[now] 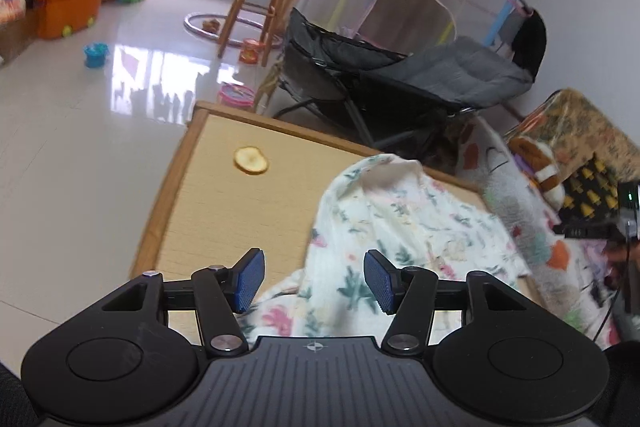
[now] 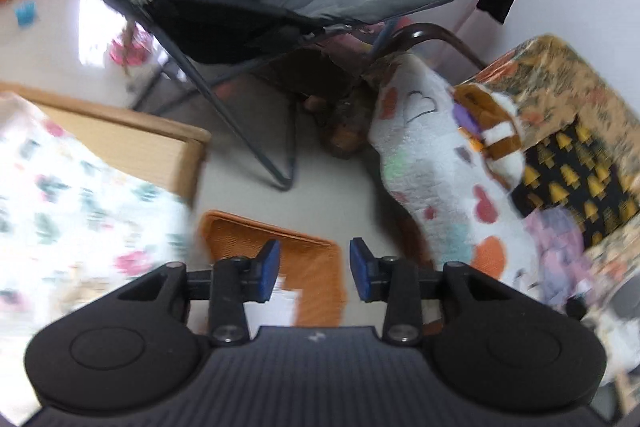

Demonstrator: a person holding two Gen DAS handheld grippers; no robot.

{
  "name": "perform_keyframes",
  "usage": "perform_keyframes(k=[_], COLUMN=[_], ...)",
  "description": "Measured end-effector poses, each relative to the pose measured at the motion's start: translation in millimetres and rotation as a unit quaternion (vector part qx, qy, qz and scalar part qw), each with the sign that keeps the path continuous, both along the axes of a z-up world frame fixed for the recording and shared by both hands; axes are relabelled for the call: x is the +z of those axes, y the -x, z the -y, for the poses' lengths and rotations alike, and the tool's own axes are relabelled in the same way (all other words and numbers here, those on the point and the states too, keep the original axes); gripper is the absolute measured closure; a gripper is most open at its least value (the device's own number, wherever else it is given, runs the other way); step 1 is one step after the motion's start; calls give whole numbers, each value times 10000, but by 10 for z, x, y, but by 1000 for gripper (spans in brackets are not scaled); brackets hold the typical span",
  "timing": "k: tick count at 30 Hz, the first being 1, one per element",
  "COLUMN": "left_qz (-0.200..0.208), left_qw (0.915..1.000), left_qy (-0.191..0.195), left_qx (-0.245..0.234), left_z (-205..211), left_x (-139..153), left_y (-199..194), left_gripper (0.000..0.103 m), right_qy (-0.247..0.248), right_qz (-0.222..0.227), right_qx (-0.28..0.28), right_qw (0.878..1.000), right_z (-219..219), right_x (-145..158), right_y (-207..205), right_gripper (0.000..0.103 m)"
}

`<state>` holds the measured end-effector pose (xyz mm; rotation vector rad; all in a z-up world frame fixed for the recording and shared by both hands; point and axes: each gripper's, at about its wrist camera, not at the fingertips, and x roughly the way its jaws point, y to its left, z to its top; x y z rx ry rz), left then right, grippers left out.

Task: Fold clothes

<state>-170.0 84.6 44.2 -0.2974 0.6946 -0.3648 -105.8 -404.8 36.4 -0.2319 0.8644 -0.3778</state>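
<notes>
A white floral garment (image 1: 384,227) lies bunched on the wooden table (image 1: 224,211), humped up at its far end. My left gripper (image 1: 314,281) is open, its blue pads on either side of the garment's near edge, just above it. My right gripper (image 2: 314,271) is open and empty, held off the table's right end above an orange basket (image 2: 280,251). The garment also shows blurred at the left of the right wrist view (image 2: 80,195), over the table (image 2: 160,139).
A yellow round slice (image 1: 251,159) lies on the table's far left. A grey folding chair (image 1: 400,75) stands beyond the table. A heart-patterned blanket (image 2: 432,163) and a patterned sofa (image 2: 560,99) are at the right. Toys and a stool stand on the floor.
</notes>
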Motion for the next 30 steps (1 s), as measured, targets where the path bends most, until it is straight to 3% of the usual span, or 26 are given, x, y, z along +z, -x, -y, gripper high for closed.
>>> perform_keyframes(k=[5, 11, 17, 24, 30], left_qz=[-262, -431, -545, -525, -531], left_qw=[9993, 9990, 9984, 9984, 9981], left_qy=[-43, -41, -118, -201, -297], left_qx=[-253, -95, 15, -27, -50], left_z=[133, 167, 169, 229, 277], left_x=[-56, -146, -198, -197, -190], left_y=[-165, -294, -345, -363, -367], left_gripper=[46, 48, 50, 50, 74], right_qy=[-668, -1170, -1640, -1769, -1823], right_qz=[143, 191, 142, -11, -170], right_qx=[505, 864, 1047, 1415, 1199], right_qw=[9964, 9892, 9808, 9740, 9757], right_z=[-392, -822, -1019, -1323, -1286], right_x=[81, 20, -56, -194, -288], right_y=[442, 877, 995, 1014, 997], right_gripper=[65, 65, 65, 65, 65])
